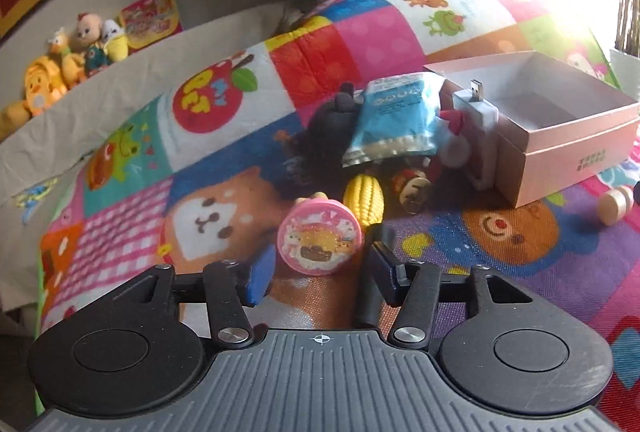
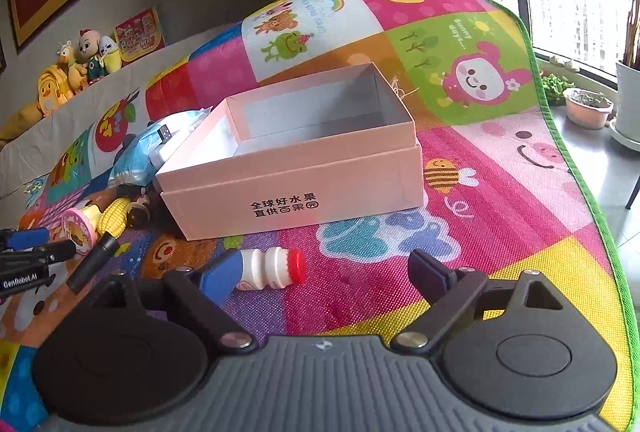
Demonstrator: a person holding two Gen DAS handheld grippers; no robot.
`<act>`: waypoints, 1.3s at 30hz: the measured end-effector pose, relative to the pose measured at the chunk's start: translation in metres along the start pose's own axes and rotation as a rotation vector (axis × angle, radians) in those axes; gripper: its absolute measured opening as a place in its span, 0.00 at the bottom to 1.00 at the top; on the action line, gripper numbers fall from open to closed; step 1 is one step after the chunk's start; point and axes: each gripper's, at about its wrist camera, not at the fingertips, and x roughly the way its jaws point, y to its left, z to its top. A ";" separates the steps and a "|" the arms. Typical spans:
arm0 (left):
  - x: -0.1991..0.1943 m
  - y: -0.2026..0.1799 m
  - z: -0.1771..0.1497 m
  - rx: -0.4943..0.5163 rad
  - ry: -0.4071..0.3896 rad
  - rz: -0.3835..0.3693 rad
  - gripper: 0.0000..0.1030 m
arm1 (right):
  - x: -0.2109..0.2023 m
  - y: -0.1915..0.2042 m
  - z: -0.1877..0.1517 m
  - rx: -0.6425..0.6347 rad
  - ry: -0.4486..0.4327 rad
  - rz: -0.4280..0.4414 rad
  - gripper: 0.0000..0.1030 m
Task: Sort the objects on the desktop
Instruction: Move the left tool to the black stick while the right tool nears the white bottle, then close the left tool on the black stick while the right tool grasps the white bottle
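Pink box empty beyond spread right fingers; bottle between them; left fingers parted, seemingly clear of pink stamp.

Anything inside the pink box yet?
Nothing visible: the pink box shows bare pale walls and floor in the right wrist view. Its near wall hides the front strip of floor, so something small there could go unseen.

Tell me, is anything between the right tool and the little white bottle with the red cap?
Nothing visible. The bottle lies on its side on the mat, just ahead of the open right tool, near its left finger. The pink box sits beyond.
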 end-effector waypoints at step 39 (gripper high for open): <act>0.032 -0.024 -0.009 0.102 0.011 -0.067 0.29 | -0.003 -0.004 -0.001 0.029 -0.018 0.007 0.97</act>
